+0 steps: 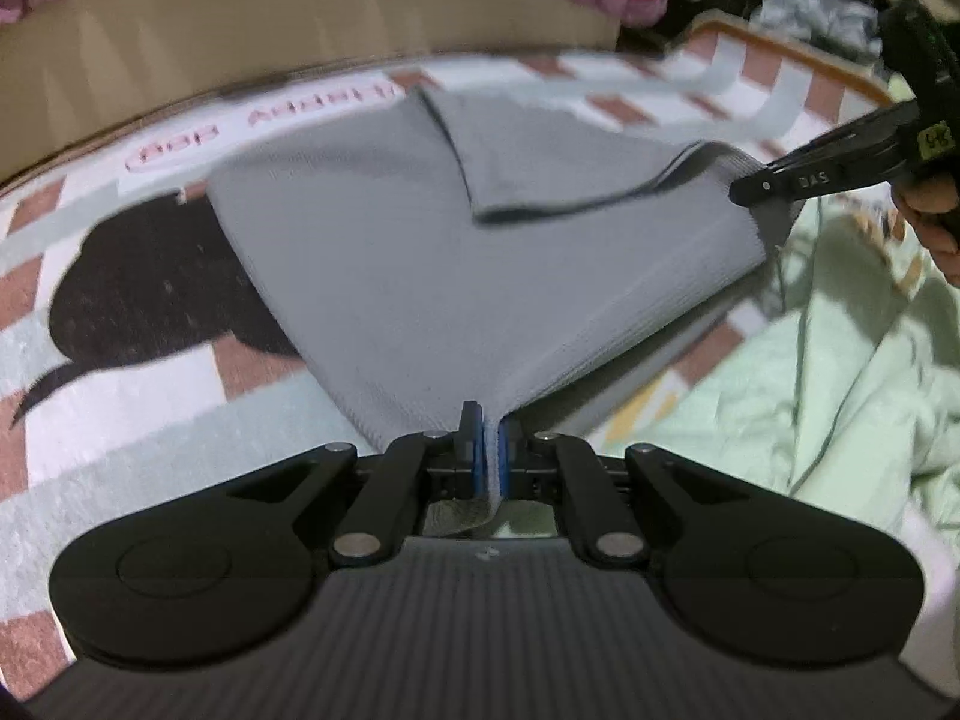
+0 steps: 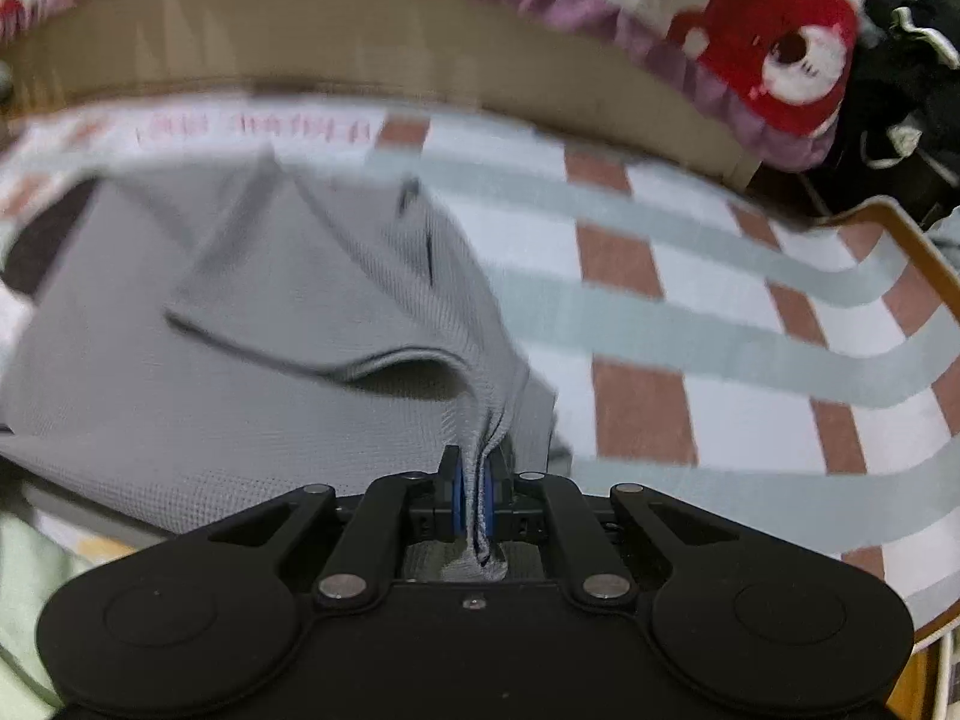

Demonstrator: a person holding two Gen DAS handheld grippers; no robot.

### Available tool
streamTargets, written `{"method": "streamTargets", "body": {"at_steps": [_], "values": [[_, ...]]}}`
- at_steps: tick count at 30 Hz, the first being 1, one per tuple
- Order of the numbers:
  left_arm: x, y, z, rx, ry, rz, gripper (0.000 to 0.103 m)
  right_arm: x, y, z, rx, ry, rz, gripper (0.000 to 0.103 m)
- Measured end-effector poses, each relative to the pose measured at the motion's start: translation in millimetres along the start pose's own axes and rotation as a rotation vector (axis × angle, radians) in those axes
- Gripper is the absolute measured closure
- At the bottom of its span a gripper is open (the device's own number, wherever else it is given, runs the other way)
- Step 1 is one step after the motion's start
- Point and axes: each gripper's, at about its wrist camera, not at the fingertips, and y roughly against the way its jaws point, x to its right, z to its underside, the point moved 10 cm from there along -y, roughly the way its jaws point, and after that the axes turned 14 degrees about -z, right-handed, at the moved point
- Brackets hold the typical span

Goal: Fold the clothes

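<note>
A: Where is the grey garment (image 1: 384,276)?

B: It lies on the checked mat (image 2: 690,324), partly lifted. One flap is folded over the rest of it, and its dark edge makes a line across the top.

A: What are the left tongs (image 1: 489,447) doing?

B: They are clenched on one corner of the grey garment. A bit of cloth pokes out between the blue pads (image 1: 478,450).

A: And the right tongs (image 2: 477,495)?

B: They are clenched on another corner. In the right wrist view a bunch of grey cloth is squeezed between the pads. In the left wrist view the right tongs reach in from the right side and bite the far edge of the garment, with a hand (image 1: 927,222) behind them.

A: What else is there?

B: A pale green blanket (image 1: 828,372) lies beside the mat. A red bear picture (image 2: 786,54) sits on a cloth with a purple frill (image 2: 606,12), past the mat. The mat has a dark shape (image 1: 150,288) on it, just beside the garment.
</note>
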Motion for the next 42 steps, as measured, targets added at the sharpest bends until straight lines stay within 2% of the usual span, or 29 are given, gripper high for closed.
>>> {"method": "streamTargets", "body": {"at_steps": [3,6,8,10,12,14,19,29,35,38,42], "values": [[2.9,-6.7,6.9,-0.042,-0.031,-0.007,0.095,3.8,-14.5,12.7,-0.051,-0.056,-0.006,0.095],[-3.9,5.8,0.4,-0.041,0.011,0.055,0.095,9.1,-11.4,9.3,-0.036,-0.083,-0.013,0.095],[-14.6,22.7,-9.9,0.000,0.065,0.115,0.095,8.7,-3.4,3.2,-0.014,-0.061,-0.004,0.095],[-28.2,35.4,-21.6,0.043,0.160,0.169,0.095,6.4,0.6,1.3,-0.015,-0.025,0.005,0.095],[-37.9,36.1,-26.9,0.055,0.252,0.205,0.095,7.0,-8.3,8.0,-0.050,-0.026,-0.006,0.095],[-39.8,25.4,-24.4,0.042,0.263,0.167,0.095,9.0,-19.1,15.8,-0.083,-0.040,-0.020,0.094],[-35.2,-5.0,-10.4,-0.014,0.252,0.075,0.095,5.9,-23.0,18.3,-0.088,0.003,-0.012,0.091],[-34.0,-8.7,-5.1,-0.027,0.224,0.046,0.092,11.2,-17.6,14.9,-0.073,-0.062,-0.046,0.087],[-34.3,-10.0,-3.5,-0.033,0.225,0.040,0.092,10.8,8.0,-13.1,0.020,-0.079,-0.079,0.083],[-34.0,-10.7,-2.8,-0.035,0.224,0.038,0.091,8.0,18.2,-33.9,0.094,-0.113,-0.132,0.080],[-33.7,-11.7,-1.8,-0.038,0.224,0.035,0.091,3.5,5.1,-61.4,0.133,-0.139,-0.224,0.078]]}}
